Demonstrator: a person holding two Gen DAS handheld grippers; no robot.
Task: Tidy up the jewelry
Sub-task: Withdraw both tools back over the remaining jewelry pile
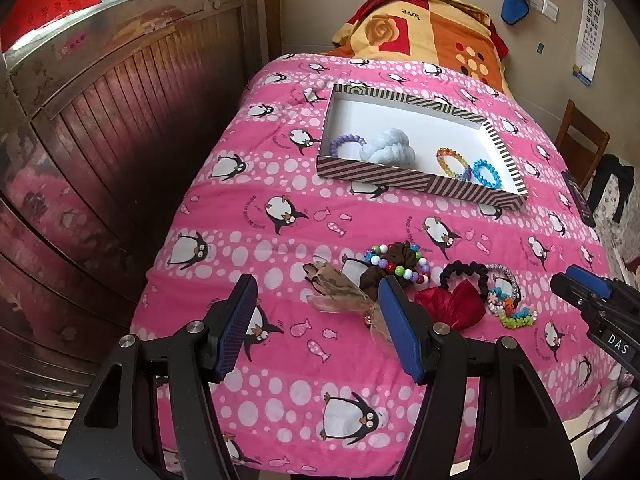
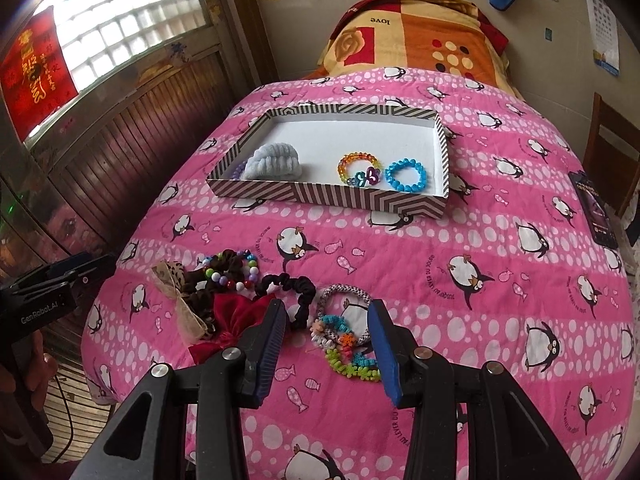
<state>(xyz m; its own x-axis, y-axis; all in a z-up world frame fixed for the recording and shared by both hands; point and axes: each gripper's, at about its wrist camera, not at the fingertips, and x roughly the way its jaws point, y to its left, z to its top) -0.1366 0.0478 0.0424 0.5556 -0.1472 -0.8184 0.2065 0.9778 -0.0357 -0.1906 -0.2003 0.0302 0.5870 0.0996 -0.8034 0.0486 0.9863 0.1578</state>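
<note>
the right gripper, jaws apart and empty, hovers low in the frame over the spiky bracelets; closing could snag the silver bangle too. the striped box waits at upper centre. the left gripper is open, empty.

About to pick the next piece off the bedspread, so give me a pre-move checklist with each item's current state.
1. Left gripper fingers apart, nothing between them: ok.
2. Right gripper fingers apart, nothing gripped: ok.
3. Striped box open, with bare floor left for more pieces: ok.
4. Pieces still loose on the bedspread: black scrunchie, red bow, multicolour bead bracelet: ok.
5. Loose pieces lying apart: not ok, the bead bracelet lies over the brown scrunchie.
6. Whether the silver bracelet is tangled with the green piece: cannot tell.
</note>
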